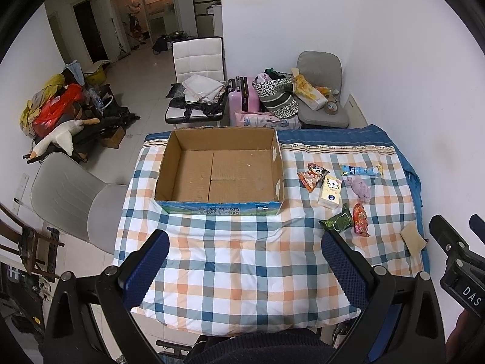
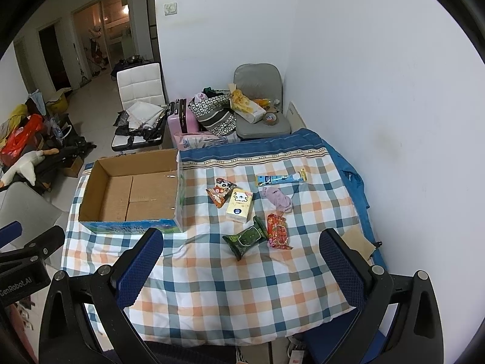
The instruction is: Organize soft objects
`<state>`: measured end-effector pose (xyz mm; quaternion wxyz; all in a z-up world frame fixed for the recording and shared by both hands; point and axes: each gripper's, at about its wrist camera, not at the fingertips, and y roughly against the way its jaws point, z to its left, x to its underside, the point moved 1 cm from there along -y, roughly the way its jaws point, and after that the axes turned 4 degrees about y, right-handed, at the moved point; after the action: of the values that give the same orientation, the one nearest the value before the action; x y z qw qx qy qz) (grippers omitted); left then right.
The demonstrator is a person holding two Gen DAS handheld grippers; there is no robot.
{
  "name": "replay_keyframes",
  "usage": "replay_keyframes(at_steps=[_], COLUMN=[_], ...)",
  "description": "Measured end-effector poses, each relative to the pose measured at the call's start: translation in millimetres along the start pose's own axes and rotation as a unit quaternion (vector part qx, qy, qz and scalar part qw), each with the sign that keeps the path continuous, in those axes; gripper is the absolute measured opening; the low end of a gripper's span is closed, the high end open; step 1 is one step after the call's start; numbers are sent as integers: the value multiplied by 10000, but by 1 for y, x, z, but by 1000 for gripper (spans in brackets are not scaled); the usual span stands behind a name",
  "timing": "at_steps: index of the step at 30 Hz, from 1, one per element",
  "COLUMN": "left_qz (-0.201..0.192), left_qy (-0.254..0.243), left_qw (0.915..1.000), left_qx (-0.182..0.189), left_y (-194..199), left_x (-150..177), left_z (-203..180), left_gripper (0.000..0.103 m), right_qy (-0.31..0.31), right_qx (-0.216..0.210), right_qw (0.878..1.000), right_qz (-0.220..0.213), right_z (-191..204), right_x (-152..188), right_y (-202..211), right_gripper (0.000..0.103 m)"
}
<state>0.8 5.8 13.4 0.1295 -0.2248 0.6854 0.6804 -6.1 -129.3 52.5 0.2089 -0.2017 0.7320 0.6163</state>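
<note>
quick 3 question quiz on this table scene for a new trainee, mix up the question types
1. True or false: the cardboard box already holds a snack packet.
2. Which lies nearest the green packet? A) blue tube B) red packet C) pink cloth
3. Fill in: the jaws of both the left gripper and the right gripper stand ____.

Key: 1 false, the box is empty; 2 B; 3 open.
</note>
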Motion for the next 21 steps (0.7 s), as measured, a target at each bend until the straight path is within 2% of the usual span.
replay_keyframes(at_steps=[21], left_qz=[-7], left_qy=[6], left_qw=[10000], left_qx=[13], left_y=[1], left_x=[0], left_z=[2], left_gripper=[103], right_qy=[-4], right_qx=[2], right_qw=[10000], right_qz=[-34], right_z=[0], right_x=[-2], right_y=[1], right_gripper=[103])
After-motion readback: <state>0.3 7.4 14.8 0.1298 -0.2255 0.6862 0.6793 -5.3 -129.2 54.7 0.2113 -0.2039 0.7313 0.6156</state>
